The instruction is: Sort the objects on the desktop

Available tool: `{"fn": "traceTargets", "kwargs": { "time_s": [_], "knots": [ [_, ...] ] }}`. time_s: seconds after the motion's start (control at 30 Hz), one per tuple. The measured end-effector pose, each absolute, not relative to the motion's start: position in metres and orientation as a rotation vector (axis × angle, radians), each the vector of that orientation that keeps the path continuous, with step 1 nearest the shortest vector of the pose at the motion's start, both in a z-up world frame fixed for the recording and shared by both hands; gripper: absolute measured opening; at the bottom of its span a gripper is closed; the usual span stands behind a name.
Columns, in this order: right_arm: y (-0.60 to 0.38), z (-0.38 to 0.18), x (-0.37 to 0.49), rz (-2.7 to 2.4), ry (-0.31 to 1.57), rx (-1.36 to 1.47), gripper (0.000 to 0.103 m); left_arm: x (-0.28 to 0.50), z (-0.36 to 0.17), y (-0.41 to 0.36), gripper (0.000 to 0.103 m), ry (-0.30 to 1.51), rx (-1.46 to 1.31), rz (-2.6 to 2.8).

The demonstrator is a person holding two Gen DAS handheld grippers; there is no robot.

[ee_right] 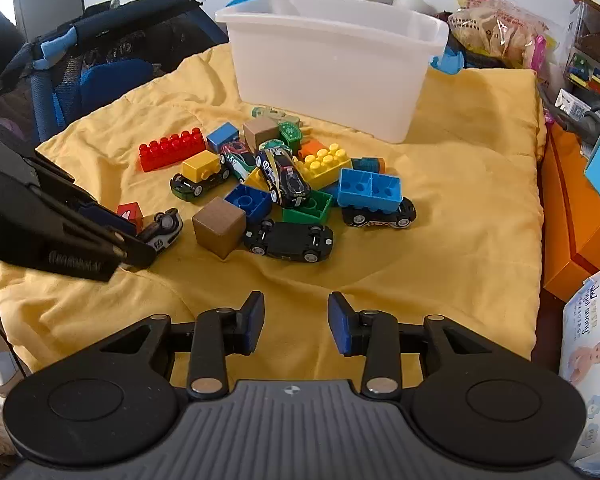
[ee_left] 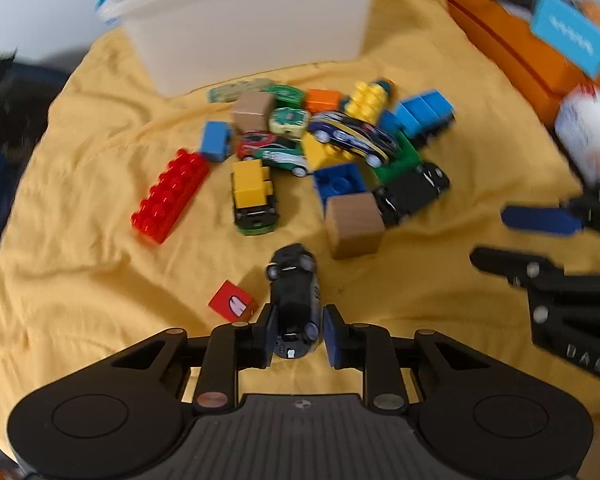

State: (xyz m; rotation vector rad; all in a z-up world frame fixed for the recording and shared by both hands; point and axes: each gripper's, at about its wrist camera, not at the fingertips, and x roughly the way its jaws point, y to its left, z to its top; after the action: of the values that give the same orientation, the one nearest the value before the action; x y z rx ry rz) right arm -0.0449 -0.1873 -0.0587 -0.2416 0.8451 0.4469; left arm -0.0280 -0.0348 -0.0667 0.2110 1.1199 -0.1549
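Black toy car (ee_left: pixel 296 292) sits pinched between the left tongs (ee_left: pixel 296 334); the right tongs (ee_right: pixel 296 322) hang spread, empty.

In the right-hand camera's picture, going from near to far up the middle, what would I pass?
Right tongs → upturned black toy car → green hollow block → yellow studded block → white plastic tub.

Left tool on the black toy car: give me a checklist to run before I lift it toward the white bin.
1. Black toy car sits between the left tool's pads: ok.
2. Pads firmly pressing its sides: cannot tell, picture blurred.
3. Small red block beside the car is outside the pads: ok.
4. Right tool empty and apart from the pile: ok.
5. White bin is open on top: ok.
6. Room inside the bin: cannot tell.
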Motion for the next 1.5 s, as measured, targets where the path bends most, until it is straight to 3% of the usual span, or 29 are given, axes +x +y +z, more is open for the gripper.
{"fn": "traceTargets", "kwargs": {
  "time_s": [0.03, 0.13, 0.4, 0.5, 0.63, 0.87, 1.0, 1.17, 1.37, 1.47, 1.5],
  "knots": [
    [-0.186, -0.058, -0.044, 0.445, 0.844, -0.242, 0.039, -0.028, -0.069, -0.037, 0.040, 1.117, 0.237, -0.160],
    [-0.182, -0.057, -0.045, 0.436, 0.837, -0.255, 0.039, -0.024, -0.070, -0.028, 0.020, 1.119, 0.154, -0.200],
    [-0.179, -0.056, -0.041, 0.404, 0.817, -0.304, 0.039, -0.031, -0.061, -0.005, 0.020, 1.220, -0.131, -0.427],
    [-0.170, -0.060, -0.036, 0.434, 0.801, -0.405, 0.039, -0.026, -0.071, 0.009, 0.030, 1.251, -0.168, -0.343],
    [-0.150, -0.072, -0.037, 0.538, 0.712, -0.682, 0.039, -0.036, -0.050, 0.014, 0.045, 1.165, -0.058, -0.265],
    [-0.124, -0.089, -0.016, 0.644, 0.664, -0.895, 0.037, -0.043, -0.039, -0.001, 0.048, 1.123, 0.065, -0.354],
    [-0.126, -0.082, 0.008, 0.634, 0.768, -0.740, 0.024, -0.044, -0.042, -0.004, 0.048, 1.122, 0.114, -0.382],
    [-0.157, -0.065, 0.009, 0.586, 0.908, -0.436, 0.018, -0.044, -0.045, -0.003, 0.048, 1.118, 0.128, -0.381],
    [-0.195, -0.059, -0.004, 0.660, 1.151, 0.088, 0.019, -0.039, -0.056, -0.009, 0.048, 1.143, 0.116, -0.406],
    [-0.198, -0.070, -0.005, 0.635, 1.163, 0.141, 0.020, -0.038, -0.064, -0.016, 0.048, 1.158, 0.133, -0.392],
    [-0.197, -0.069, -0.005, 0.601, 1.147, 0.103, 0.027, -0.038, -0.067, -0.017, 0.048, 1.157, 0.142, -0.386]
  ]
}}
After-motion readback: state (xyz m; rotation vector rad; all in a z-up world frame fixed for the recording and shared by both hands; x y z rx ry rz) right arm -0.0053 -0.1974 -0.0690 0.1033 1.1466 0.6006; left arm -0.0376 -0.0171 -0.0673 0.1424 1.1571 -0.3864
